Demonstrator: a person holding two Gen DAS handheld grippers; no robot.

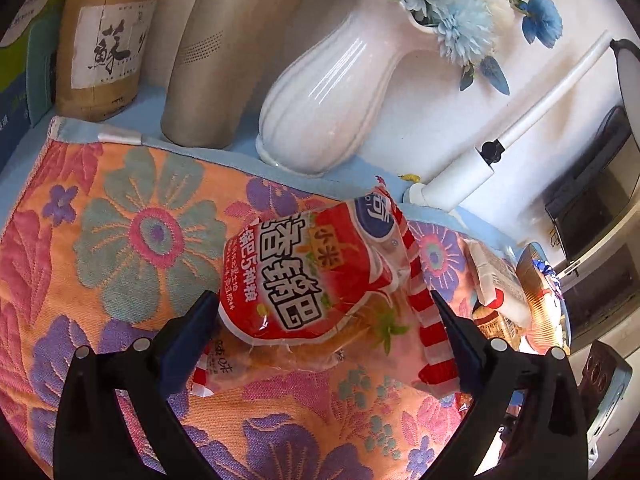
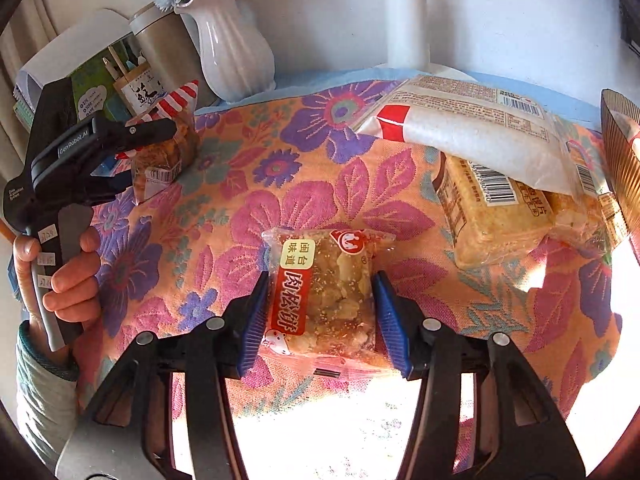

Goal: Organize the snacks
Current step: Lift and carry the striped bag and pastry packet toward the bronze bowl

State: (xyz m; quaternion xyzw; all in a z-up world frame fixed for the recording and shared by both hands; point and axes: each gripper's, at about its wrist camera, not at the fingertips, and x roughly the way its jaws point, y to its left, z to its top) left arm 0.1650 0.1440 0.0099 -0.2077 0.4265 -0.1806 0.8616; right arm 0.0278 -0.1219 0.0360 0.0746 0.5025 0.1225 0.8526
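L tool [image 1: 324, 320]: fingers spread wide either side of a red snack bag [image 1: 308, 276] w/ red-white striped edges. Left pad [image 1: 192, 320] sits at the bag's edge; right pad's contact can't be told. In the right wrist view the same tool [image 2: 120, 156] has the bag [image 2: 168, 140] between its fingers, above the floral cloth [image 1: 120, 240]; lifted or resting, can't tell. Person's hand [image 2: 64, 276] grips the handle.

R tool [image 2: 320, 320]: jaws apart, blue pads [image 2: 254, 320] flanking a small clear-wrapped pastry pack [image 2: 324, 296] w/ red label, lying flat on the cloth near the front edge. Pads look just beside it; squeeze unclear.

Further out: pile of snack packs [image 2: 492, 184] at right, well apart from the pastry. Behind, along the back of the counter: white ribbed vase [image 1: 332, 92] w/ blue flowers [image 1: 448, 4], beige cylinder [image 1: 216, 60], pen holder [image 1: 104, 48], white lamp stand [image 2: 406, 28].
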